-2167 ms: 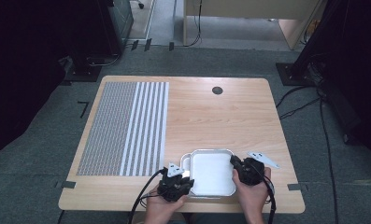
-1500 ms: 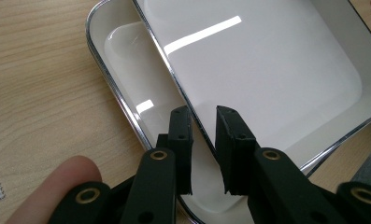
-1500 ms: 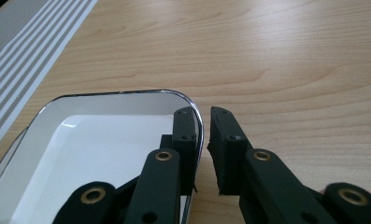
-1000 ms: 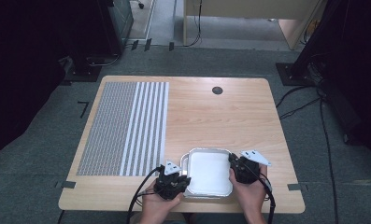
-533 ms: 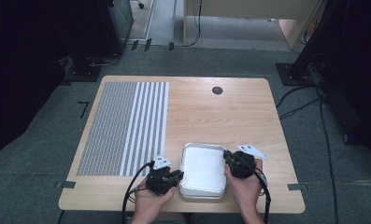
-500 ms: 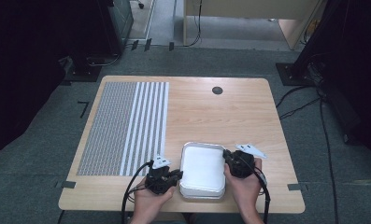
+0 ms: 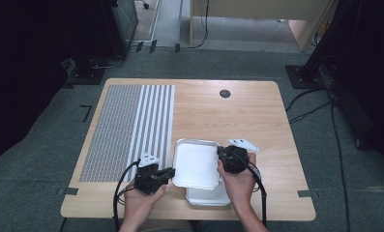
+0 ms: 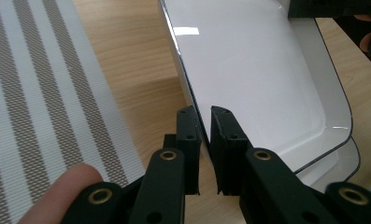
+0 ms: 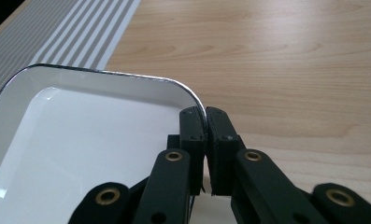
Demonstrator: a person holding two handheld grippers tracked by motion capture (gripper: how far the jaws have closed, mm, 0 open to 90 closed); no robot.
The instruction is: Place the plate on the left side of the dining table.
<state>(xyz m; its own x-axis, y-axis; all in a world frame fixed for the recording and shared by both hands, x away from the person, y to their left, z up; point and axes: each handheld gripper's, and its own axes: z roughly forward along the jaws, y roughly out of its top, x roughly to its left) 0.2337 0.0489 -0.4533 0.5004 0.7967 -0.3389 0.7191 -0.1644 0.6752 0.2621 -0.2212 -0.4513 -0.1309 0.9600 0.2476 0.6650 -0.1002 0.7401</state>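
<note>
The white tray is held above the near part of the desk, tilted, between the two hands. It is a shallow rectangle with rounded corners, glossy white inside, with a thin dark line along its rim. In the left gripper view a bright glare patch sits on its surface and its far edge is cut off by the top of the frame. Under it in the high view lies a second pale tray, of which just the near strip shows past the lifted one; in the left gripper view the same lower rim peeks out at the near right corner, and the two may be touching there, though the angle leaves this unsure.

The left hand-held gripper is clamped on the tray's left rim, the thin edge running between its two black jaws with only a sliver of gap. A fingertip intrudes at the bottom left of that view, blurred. The right hand-held gripper is likewise closed on the rim at the tray's right corner. In the high view both hand-held grippers are small and dark, so their jaws cannot be made out there.

Left of the tray lies a grey-and-white striped mat, flat on the desk. A small dark round hole sits near the desk's far edge.
</note>
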